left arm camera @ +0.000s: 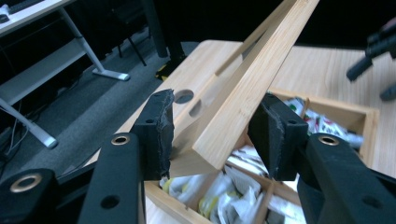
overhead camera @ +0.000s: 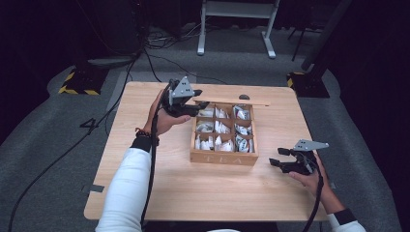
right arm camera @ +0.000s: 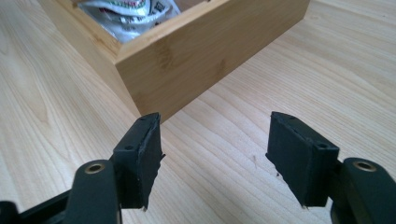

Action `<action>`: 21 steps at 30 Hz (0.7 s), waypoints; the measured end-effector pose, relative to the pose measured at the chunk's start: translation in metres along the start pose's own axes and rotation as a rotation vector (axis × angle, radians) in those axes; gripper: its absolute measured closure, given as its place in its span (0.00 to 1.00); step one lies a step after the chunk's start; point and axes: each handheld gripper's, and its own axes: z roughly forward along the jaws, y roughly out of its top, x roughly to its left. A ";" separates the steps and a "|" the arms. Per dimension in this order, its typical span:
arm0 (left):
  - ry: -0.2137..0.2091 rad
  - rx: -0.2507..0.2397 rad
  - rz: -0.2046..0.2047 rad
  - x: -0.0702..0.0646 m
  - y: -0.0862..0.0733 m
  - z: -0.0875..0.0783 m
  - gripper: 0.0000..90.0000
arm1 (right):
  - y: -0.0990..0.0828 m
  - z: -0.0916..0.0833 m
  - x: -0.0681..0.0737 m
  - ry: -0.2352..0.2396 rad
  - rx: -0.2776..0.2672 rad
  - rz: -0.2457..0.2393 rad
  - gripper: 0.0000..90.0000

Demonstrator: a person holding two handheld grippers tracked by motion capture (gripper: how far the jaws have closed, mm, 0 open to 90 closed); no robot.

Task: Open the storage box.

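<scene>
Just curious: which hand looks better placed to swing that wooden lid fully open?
Probably the left: the left gripper already pinches the raised wooden lid, while the right gripper hangs open beside the bamboo tea box.

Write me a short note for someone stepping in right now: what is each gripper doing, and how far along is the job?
Left gripper: shut on the pale wooden lid, raised at the far-left corner of the wooden compartment box.
Right gripper: open, nothing between its jaws, low over the light wooden table beside the box's right corner.
Done: box open, white tea sachets exposed.
Left: probably finish opening the lid, then handle the sachets.
</scene>
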 end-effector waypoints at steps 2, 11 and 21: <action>0.006 -0.006 -0.014 0.004 0.003 0.001 0.56 | -0.001 0.002 0.001 0.005 0.000 -0.008 0.40; 0.008 -0.035 -0.054 0.020 0.012 0.007 0.55 | -0.004 0.009 0.003 0.040 0.004 -0.022 0.39; 0.020 -0.069 -0.105 0.043 0.022 0.017 0.54 | -0.004 0.011 0.000 0.033 0.008 -0.027 0.40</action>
